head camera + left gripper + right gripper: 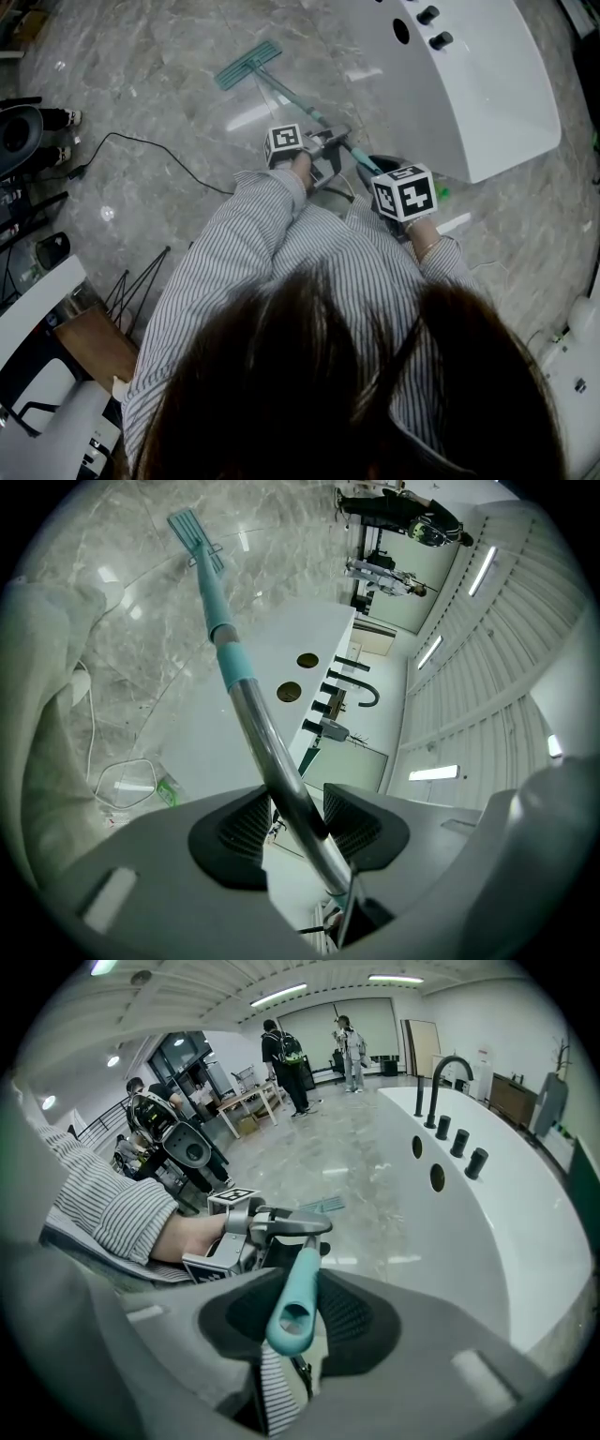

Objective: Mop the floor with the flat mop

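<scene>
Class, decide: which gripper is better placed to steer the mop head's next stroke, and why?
Probably left. The left gripper clamps the mop shaft lower, nearer the mop head; the right gripper holds only the handle end.

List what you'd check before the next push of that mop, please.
1. Left gripper shut on the mop shaft: ok.
2. Right gripper shut on the teal handle end: ok.
3. Mop head down on the floor: ok.
4. Black cable apart from the mop head, off to its left: ok, but worth watching.
5. White bathtub apart from the mop head: ok, though it runs close beside the shaft on the right.
6. Mop head damp enough: cannot tell.
</scene>
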Demonstrator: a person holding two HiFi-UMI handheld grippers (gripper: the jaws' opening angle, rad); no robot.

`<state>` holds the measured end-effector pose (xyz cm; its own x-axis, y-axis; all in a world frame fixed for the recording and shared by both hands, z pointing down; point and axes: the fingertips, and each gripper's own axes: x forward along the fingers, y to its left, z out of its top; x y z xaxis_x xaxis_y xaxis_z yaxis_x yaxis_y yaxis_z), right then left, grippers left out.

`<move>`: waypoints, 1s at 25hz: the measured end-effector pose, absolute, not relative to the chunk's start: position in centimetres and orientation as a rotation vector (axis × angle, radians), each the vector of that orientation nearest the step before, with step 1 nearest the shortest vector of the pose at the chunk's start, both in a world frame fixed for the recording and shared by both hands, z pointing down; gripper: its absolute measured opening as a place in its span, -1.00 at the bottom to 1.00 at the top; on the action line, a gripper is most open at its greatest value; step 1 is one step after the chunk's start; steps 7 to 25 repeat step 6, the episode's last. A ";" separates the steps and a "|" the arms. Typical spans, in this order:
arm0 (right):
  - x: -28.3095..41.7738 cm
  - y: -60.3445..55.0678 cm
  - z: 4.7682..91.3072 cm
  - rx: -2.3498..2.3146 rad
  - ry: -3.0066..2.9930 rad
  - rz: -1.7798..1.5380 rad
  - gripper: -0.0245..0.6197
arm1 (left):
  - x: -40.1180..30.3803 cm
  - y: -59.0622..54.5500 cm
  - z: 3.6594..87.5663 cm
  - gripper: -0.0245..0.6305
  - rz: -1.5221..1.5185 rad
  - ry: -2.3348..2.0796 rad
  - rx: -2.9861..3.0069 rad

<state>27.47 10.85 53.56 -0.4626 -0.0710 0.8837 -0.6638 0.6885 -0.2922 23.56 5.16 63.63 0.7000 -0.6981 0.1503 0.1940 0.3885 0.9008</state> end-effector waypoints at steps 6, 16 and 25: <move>27.5 11.1 53.8 0.568 -1.946 0.785 -0.57 | 23.6 5.3 63.9 -0.42 -0.608 -0.576 1.032; 27.5 11.1 53.8 0.568 -1.946 0.785 -0.57 | 23.6 5.3 63.9 -0.42 -0.608 -0.576 1.032; 27.5 11.1 53.8 0.568 -1.946 0.785 -0.57 | 23.6 5.3 63.9 -0.42 -0.608 -0.576 1.032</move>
